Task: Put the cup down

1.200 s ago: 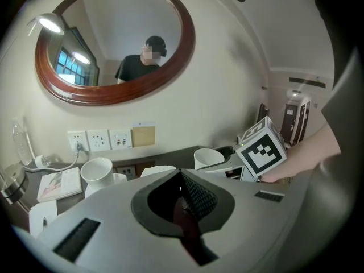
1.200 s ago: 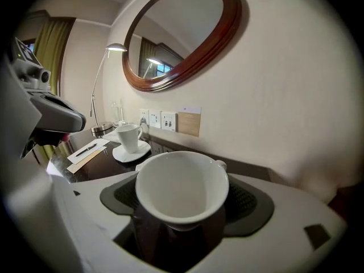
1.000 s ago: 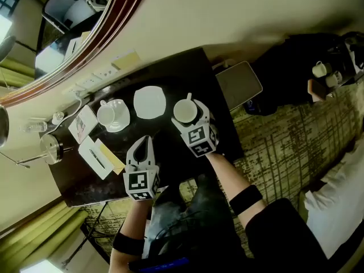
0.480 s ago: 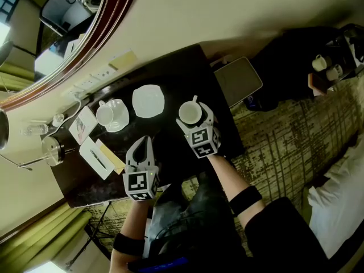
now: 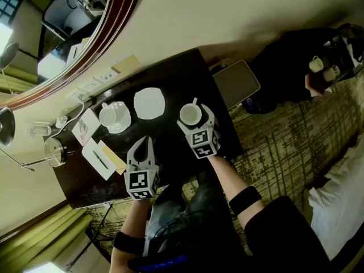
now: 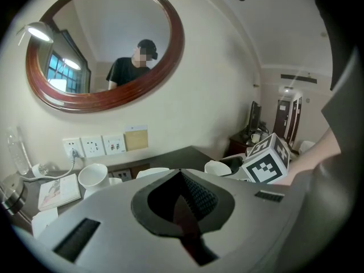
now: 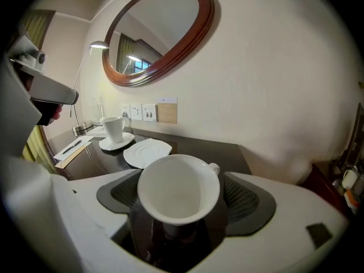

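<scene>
Setting: dark table against a cream wall; oval wood-framed mirror above it, patterned carpet at rt.
Far left of table: metal pot, notepad w/ a pen on it, small card nearer the wall.
Left-centre: 2nd cup standing on its own saucer; just to its rt an empty saucer, apart from it.
My left gripper: jaws fully together, nothing btwn them; it hangs over the near part of the table, angled down.
Cup: white, empty, upright on the table, handle toward the far rt; it stands near the empty saucer, not on it.
My right gripper: jaws spread wide, having just been opening; the cup stands btwn them w/ the pads clear of its sides, so no grip.
Right of table: flat grey slab at the table's rt edge; what it is I can't tell.
</scene>
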